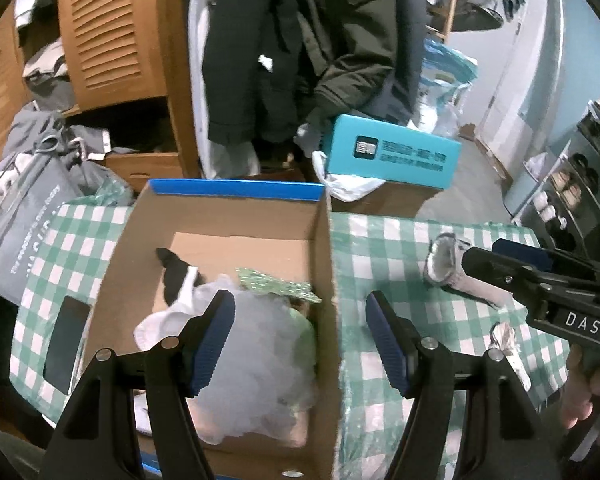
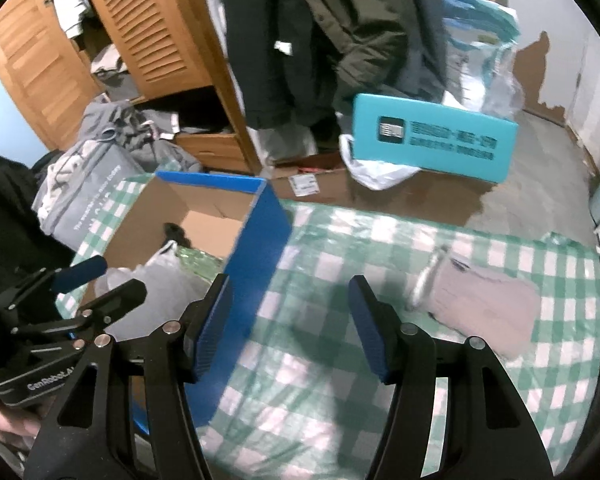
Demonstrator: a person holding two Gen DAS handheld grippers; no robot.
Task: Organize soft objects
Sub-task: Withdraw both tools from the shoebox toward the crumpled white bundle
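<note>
A grey fleece-lined sock (image 2: 488, 300) lies flat on the green-and-white checked tablecloth (image 2: 340, 360), to the right of the cardboard box (image 1: 220, 216) and apart from it; a second small pale item (image 1: 506, 344) lies on the cloth nearer the camera in the left wrist view, too blurred to identify. Inside the box sit a white mesh bundle (image 1: 256, 352), a black-and-white sock (image 1: 178, 280) and a green patterned piece (image 1: 278, 285), all bunched toward the near right corner; the box's outer walls and rim are blue (image 2: 256, 248).

Left gripper (image 1: 300, 344): jaws wide apart, holding nothing, poised over the box's right wall with one finger above the mesh bundle and the other above the cloth. Right gripper (image 2: 290, 328): jaws wide apart, holding nothing, above bare cloth between the box and the grey sock; in the left wrist view its tips sit just beside the sock's cuff, and contact cannot be determined.

Beyond the table: a teal box (image 1: 392, 152) resting on a brown carton, a white plastic bag (image 1: 344, 184) beneath it, dark coats (image 1: 300, 40) hanging, a louvred wooden wardrobe (image 1: 108, 28), and a grey bag (image 1: 24, 216) at the left.
</note>
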